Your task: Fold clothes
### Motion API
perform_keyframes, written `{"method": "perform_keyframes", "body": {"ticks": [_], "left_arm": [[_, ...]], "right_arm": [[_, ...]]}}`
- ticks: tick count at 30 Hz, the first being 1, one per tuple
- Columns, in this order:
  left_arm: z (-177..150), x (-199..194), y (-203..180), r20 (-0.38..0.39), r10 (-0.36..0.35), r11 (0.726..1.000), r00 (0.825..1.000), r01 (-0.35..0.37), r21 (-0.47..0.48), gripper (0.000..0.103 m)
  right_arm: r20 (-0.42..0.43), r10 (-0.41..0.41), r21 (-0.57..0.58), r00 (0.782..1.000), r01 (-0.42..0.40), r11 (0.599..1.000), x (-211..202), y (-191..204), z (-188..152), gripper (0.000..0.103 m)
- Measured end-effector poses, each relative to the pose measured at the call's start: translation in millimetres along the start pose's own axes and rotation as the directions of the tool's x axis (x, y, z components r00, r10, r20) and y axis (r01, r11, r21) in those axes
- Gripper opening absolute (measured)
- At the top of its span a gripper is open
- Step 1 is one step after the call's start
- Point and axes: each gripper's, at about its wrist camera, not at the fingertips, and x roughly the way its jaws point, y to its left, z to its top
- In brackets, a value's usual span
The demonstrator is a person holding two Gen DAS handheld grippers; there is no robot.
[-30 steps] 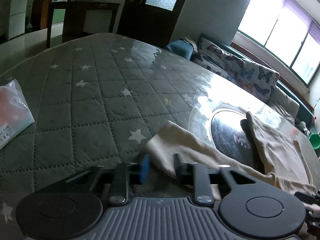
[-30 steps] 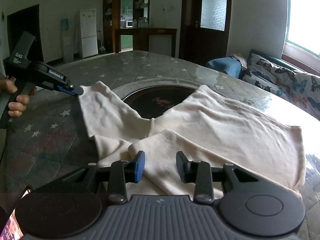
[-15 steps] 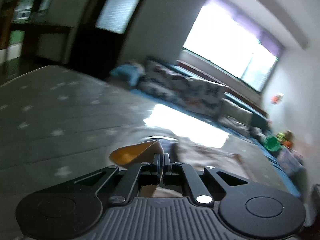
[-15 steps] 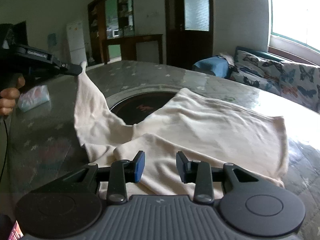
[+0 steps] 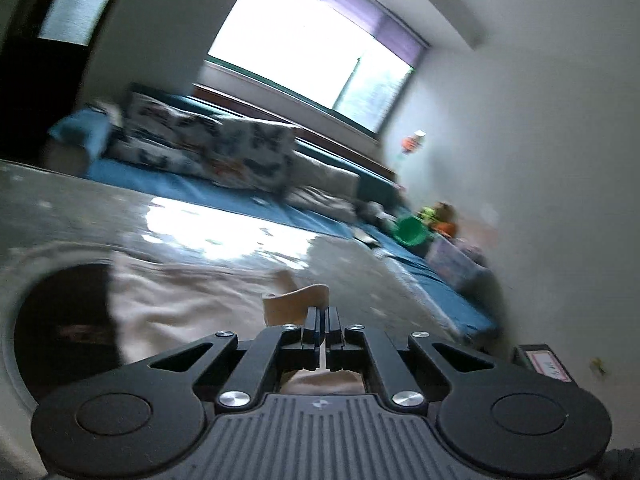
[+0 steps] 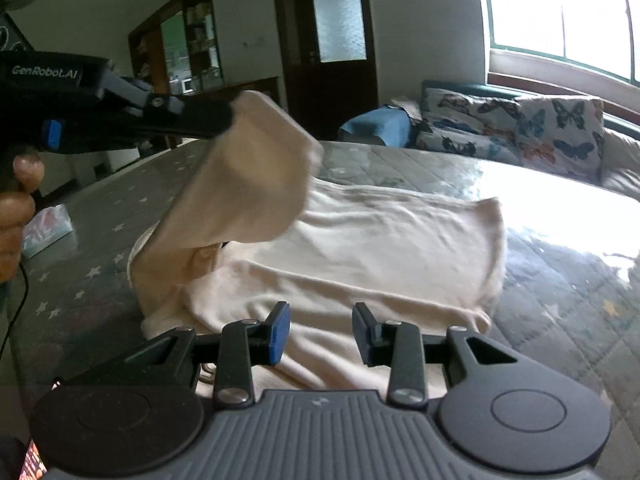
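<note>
The cream shirt [image 6: 360, 248] lies on the starry table [image 6: 560, 300]. The left gripper [image 6: 224, 120] pinches its sleeve [image 6: 256, 168] up high. The right gripper [image 6: 320, 328] hangs half open, holding nothing, and a tissue pack [image 6: 48, 228] sits nearby.

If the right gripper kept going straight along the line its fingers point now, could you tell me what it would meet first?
Most likely the cream garment lying flat on the table just ahead of the open right gripper; depth is hard to judge.

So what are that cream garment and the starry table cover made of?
The cream garment looks like soft matte knit, perhaps cotton: it droops and creases where the left hand-held gripper lifts it. The starry cover looks like quilted fabric under a glossy clear sheet, judging by the stitched diamonds and glare.
</note>
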Motion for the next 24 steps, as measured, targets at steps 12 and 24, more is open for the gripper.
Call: {"method": "perform_keyframes", "body": {"ticks": [12,24], "left_arm": [[-24.6,33.9,0.2,-0.167,-0.046,0.996,0.985,0.057,0.067,0.027],[-46.9,-36.4,57.0,-0.186,0.21,0.961,0.96,-0.167,0.221,0.03]], "right_arm": [[-0.059,0.03,0.071,0.998,-0.026,0.997,9.7,-17.2,-14.2,0.035],[-0.063,0.14,0.247,0.988,-0.12,0.961,1.8,-42.5,-13.7,0.04]]}}
